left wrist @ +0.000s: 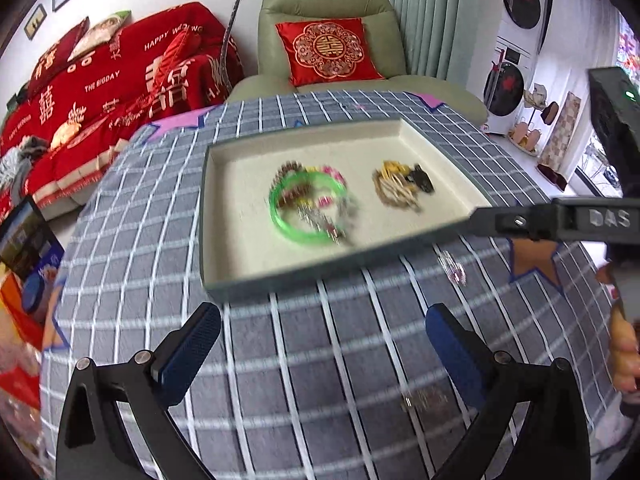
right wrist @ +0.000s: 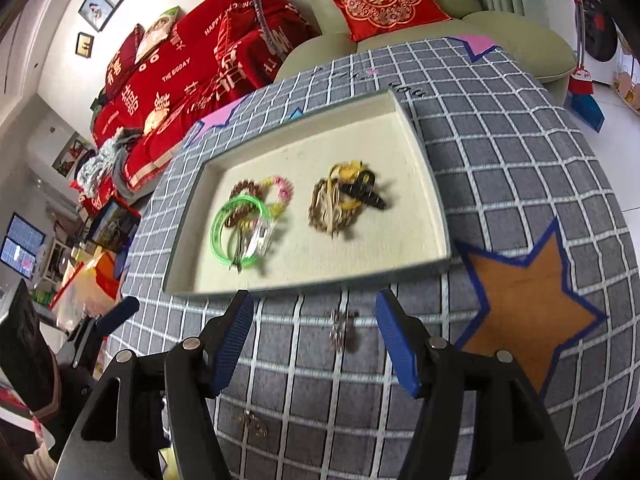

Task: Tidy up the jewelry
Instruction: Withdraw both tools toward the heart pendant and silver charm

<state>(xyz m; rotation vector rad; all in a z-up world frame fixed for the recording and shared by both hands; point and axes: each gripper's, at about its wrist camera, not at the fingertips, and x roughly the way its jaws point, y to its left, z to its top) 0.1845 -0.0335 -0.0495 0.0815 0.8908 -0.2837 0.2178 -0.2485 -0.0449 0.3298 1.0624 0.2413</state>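
Note:
A grey-rimmed tray [left wrist: 280, 278] [right wrist: 360, 276] with a cream lining sits on the checked tablecloth. In it lie a green bangle [left wrist: 280, 216] [right wrist: 218, 224] tangled with bead bracelets, and to the right a pile of hair clips [left wrist: 404, 184] [right wrist: 344, 196]. My left gripper [left wrist: 324, 344] hangs open over bare cloth in front of the tray. My right gripper [right wrist: 316, 344] is open too. A small metal jewelry piece [right wrist: 342, 330] lies on the cloth between its fingers, untouched. A second small piece [right wrist: 250, 424] [left wrist: 424, 400] lies nearer on the cloth.
A tiny pink-clear trinket [left wrist: 452, 270] rests on the cloth right of the tray's front corner. An orange star patch [right wrist: 524, 300] marks the cloth at right. A green armchair [left wrist: 328, 8] and a red-covered sofa [left wrist: 120, 80] stand behind the table.

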